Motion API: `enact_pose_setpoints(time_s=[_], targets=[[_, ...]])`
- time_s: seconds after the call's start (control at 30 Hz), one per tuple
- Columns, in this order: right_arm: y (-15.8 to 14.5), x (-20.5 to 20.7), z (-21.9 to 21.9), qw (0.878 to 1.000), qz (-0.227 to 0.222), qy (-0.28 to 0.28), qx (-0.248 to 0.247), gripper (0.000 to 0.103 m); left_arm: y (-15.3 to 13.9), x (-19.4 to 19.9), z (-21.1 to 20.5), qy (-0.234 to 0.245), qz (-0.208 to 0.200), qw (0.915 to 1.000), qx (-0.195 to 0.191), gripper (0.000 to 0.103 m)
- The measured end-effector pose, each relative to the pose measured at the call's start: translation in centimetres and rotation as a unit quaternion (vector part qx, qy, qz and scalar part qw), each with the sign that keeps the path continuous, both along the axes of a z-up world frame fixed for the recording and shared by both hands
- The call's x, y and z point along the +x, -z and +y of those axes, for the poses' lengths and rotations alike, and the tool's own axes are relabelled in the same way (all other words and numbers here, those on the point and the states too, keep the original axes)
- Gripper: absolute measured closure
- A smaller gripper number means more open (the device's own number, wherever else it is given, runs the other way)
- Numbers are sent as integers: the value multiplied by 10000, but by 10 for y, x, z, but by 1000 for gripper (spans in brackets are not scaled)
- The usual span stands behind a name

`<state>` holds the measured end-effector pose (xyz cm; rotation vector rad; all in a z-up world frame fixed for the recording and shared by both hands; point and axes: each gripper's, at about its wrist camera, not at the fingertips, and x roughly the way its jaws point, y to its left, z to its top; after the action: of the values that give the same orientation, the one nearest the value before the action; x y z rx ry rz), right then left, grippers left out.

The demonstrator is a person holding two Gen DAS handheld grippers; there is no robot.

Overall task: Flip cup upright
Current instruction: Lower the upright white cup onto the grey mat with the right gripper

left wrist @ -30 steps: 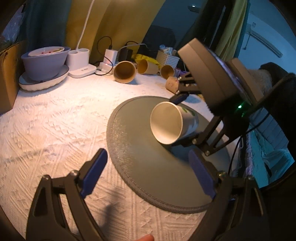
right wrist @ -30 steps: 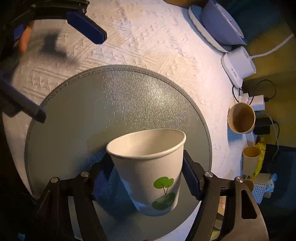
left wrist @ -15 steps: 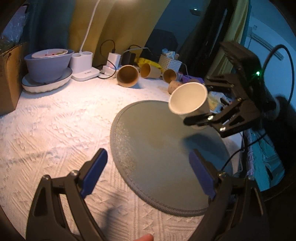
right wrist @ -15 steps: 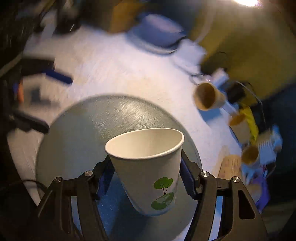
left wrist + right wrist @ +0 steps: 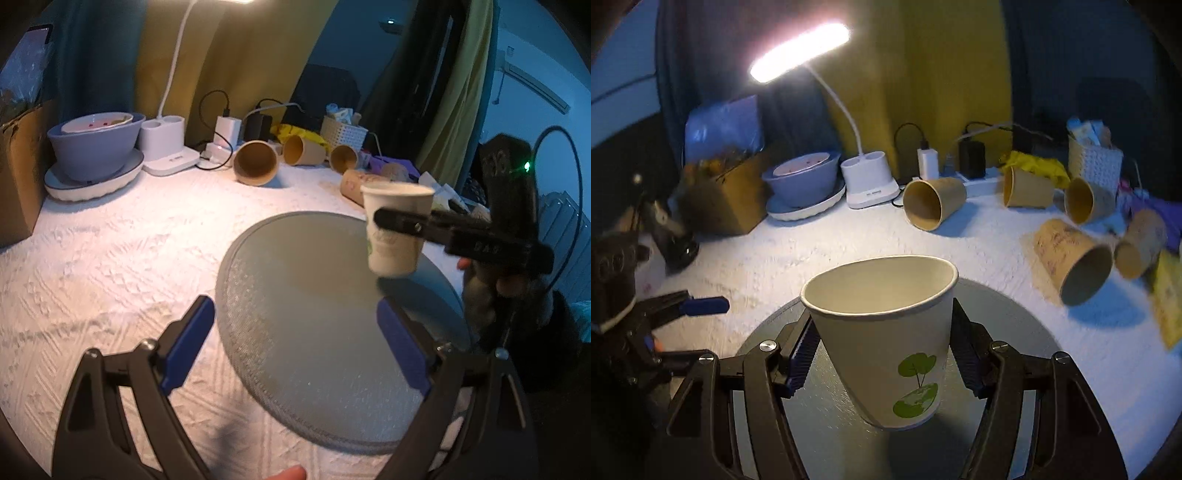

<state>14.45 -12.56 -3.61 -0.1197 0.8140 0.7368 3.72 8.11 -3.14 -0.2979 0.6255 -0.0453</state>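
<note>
A white paper cup (image 5: pixel 886 332) with a green tree print is clamped between the blue pads of my right gripper (image 5: pixel 884 354). The cup stands upright, mouth up, held a little above the round grey mat (image 5: pixel 827 424). In the left wrist view the cup (image 5: pixel 393 229) hangs over the mat's (image 5: pixel 314 325) far right part, with the right gripper's black finger across it. My left gripper (image 5: pixel 295 347) is open and empty, low over the mat's near edge.
Several brown paper cups (image 5: pixel 256 162) lie on their sides at the back of the white cloth (image 5: pixel 110 258). A blue bowl on a plate (image 5: pixel 92 147), a lamp base (image 5: pixel 166 147), chargers, a white basket (image 5: pixel 341 133) and a cardboard box (image 5: pixel 18 170) line the back.
My right gripper has lifted the cup off the mat and turned it from lying tilted on its side to upright. The left gripper has stayed open and nearly still.
</note>
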Motion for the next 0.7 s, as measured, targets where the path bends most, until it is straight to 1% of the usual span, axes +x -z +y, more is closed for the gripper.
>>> enact_pose_setpoints(time_s=[0.17, 0.23, 0.37, 0.7], targets=[[13, -2, -4, 9997, 45, 224, -8, 35, -1, 1, -2, -12, -55, 10000, 46, 12], [11, -1, -12, 9993, 34, 357, 94, 33, -1, 1, -3, -7, -53, 10000, 48, 12], [10, -3, -20, 9990, 30, 448, 73, 33, -1, 2, -3, -14, -71, 10000, 47, 12], [10, -13, -19, 9993, 33, 334, -143, 32, -5, 0, -4, -40, -144, 9998, 98, 12]])
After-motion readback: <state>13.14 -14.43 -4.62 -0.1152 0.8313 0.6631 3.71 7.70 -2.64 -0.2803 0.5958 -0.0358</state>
